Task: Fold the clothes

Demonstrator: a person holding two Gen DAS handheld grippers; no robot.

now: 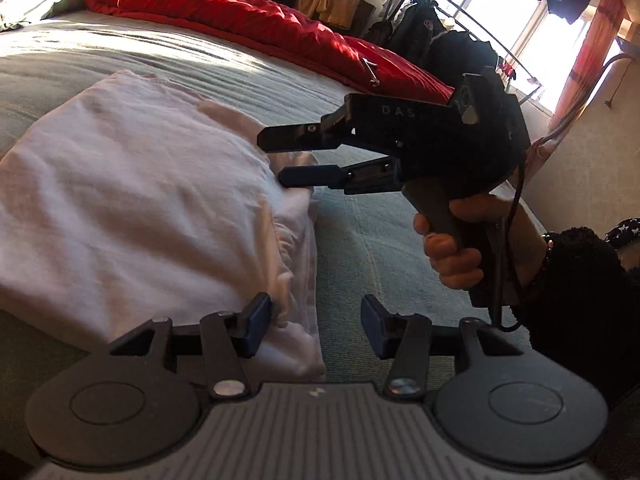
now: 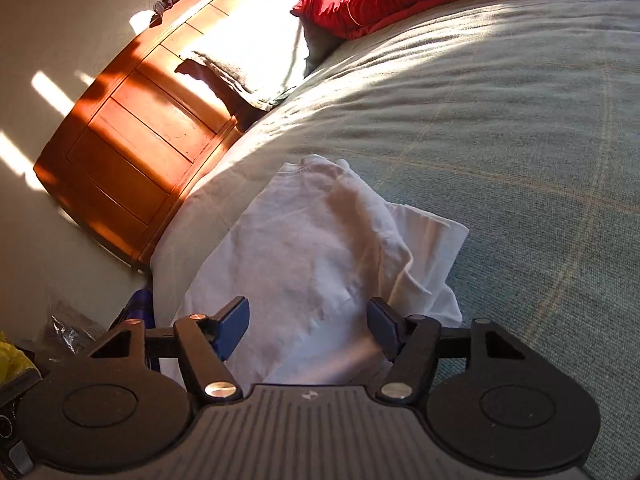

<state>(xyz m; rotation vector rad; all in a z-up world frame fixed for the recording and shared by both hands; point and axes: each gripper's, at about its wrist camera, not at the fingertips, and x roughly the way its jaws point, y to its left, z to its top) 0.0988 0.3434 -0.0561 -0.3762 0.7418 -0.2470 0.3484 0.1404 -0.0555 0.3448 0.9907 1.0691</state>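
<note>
A folded white shirt point(image 1: 140, 184) lies on the grey-green bed cover point(image 1: 380, 248), its bunched right edge facing both grippers. My left gripper point(image 1: 316, 326) stands open at that edge near the shirt's near corner; loose fabric lies against the left pad, and nothing is pinched. My right gripper point(image 1: 276, 159), held by a hand point(image 1: 452, 252), is seen from the side. It is open, one finger above the other, at the same edge farther along. In the right wrist view, the right gripper point(image 2: 308, 320) hovers open over the shirt point(image 2: 304, 248).
A red duvet point(image 1: 224, 12) is heaped along the far side of the bed. A wooden headboard point(image 2: 132, 128) and a pillow point(image 2: 248, 52) lie beyond the shirt. A drying rack with dark clothes point(image 1: 460, 32) stands by the window. Bags lie on the floor point(image 2: 60, 328).
</note>
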